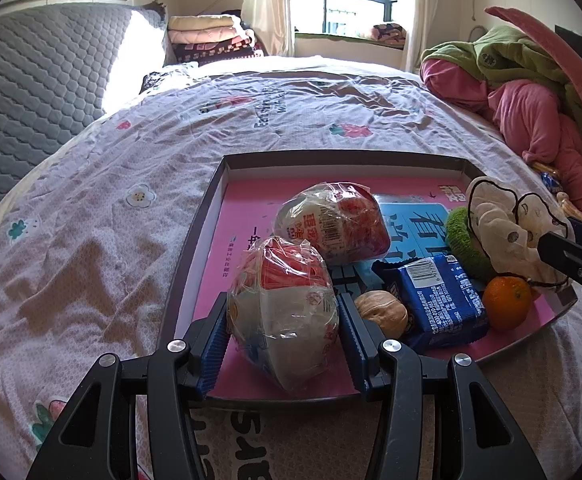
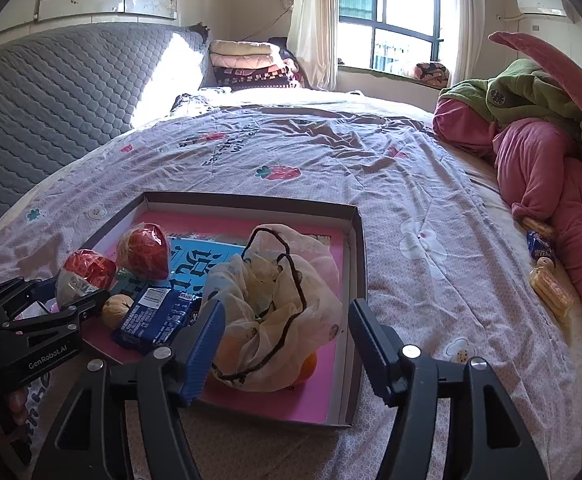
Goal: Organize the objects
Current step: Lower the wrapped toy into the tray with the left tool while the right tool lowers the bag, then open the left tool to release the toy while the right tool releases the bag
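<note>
While both grippers sit over the near edge of a shallow tray on the bed, only one has hold of anything. Left gripper: blue pads pressed against both sides of a cellophane-wrapped bun, red-and-white wrapper, inside the tray's near left part. Second wrapped bun just beyond it, the two touching or nearly so.

Right gripper: jaws apart, released. A cream drawstring pouch with a dark cord sits between the pads; left pad close against the fabric, right pad clear of it. Pouch rests in the tray's near right part, over an orange that peeks from under its edge. A green fuzzy item lies against the pouch on its far-left side.

Between bun and pouch: a walnut and a blue snack packet, touching each other.

Off the tray, far right on the bed: several small snack packets beside a heap of pink and green clothing.
</note>
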Available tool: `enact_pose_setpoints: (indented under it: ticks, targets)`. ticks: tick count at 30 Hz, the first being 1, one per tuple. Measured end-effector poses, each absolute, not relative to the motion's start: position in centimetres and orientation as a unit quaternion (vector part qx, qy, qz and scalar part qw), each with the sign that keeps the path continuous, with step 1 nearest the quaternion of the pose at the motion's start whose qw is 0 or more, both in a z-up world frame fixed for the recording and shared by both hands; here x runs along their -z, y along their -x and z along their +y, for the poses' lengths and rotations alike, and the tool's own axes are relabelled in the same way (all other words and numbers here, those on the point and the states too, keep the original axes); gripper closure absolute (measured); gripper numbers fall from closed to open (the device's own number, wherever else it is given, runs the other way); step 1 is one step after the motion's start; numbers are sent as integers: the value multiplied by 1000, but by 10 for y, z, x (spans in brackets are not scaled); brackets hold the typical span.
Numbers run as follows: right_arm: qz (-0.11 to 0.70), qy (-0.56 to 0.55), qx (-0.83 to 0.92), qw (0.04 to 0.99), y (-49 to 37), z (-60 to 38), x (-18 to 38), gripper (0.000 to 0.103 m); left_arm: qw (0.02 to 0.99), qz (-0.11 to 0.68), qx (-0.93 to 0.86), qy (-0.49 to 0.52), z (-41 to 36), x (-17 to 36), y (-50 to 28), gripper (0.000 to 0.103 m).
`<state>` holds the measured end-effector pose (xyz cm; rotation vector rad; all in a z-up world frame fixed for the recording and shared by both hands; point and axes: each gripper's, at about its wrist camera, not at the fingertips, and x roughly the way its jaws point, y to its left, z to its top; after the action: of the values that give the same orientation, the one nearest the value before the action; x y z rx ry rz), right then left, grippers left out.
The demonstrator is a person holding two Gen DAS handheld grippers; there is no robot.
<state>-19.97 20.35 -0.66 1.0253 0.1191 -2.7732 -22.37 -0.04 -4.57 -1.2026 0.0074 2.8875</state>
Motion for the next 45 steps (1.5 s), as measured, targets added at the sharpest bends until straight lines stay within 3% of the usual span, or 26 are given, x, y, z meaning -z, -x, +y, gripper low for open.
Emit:
enact_pose_setpoints:
  ticks: [20, 35, 45]
  targets:
    - [42, -320, 940, 112, 185, 197, -6, 37, 6, 0, -921, 390, 1, 39, 216, 49]
    - [46, -312, 941, 123, 181, 191, -10, 36, 2, -6, -920, 391, 1, 36, 214, 43]
    - [45, -311, 941, 126, 179, 190, -11, 32, 0, -9, -924, 382, -1, 21, 207, 34]
